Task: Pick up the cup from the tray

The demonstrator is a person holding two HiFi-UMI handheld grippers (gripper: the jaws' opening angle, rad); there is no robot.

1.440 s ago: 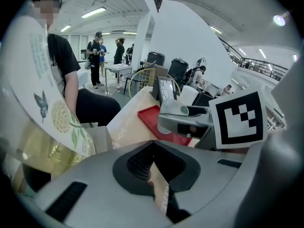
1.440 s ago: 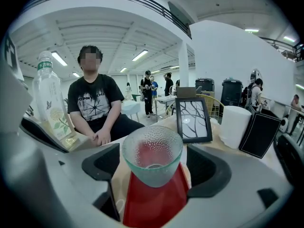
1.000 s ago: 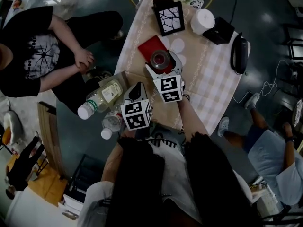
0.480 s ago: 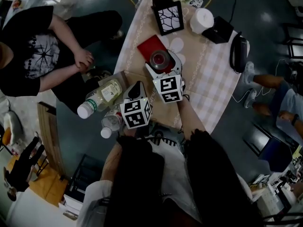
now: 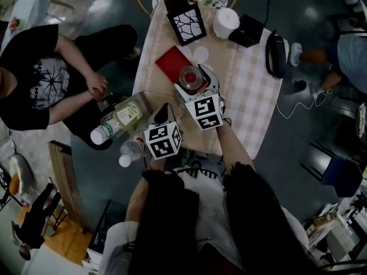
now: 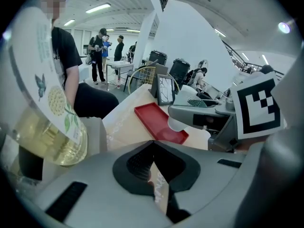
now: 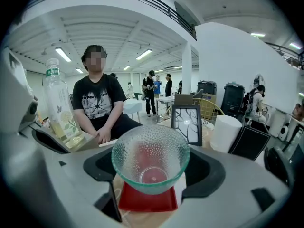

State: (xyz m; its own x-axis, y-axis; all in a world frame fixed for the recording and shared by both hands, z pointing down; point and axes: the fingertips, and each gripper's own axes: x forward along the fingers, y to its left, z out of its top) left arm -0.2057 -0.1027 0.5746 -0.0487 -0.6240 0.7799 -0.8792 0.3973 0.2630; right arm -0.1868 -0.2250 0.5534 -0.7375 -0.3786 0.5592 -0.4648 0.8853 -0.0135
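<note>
A clear dimpled glass cup [image 7: 151, 163] sits between the jaws of my right gripper [image 7: 151, 177], which is shut on it. The red tray [image 7: 147, 199] shows just under and behind the cup. From the head view the cup [image 5: 190, 76] is over the tray's [image 5: 170, 61] near right corner, held by the right gripper [image 5: 192, 82]. My left gripper [image 5: 165, 113] is shut with nothing in it, nearer me, left of the right one. In the left gripper view the tray [image 6: 156, 121] lies ahead, and the cup's base [image 6: 175, 124] hangs over its near end.
Two plastic bottles [image 5: 117, 122] lie at the table's left near corner. A framed picture [image 5: 184, 22], a white cylinder [image 5: 225, 22] and a black box [image 5: 248, 30] stand at the far end. A person in black [image 5: 34, 73] sits to the left.
The head view has shifted. The right gripper with the cup has moved slightly toward the tray's near right corner. The left gripper stays where it was.
</note>
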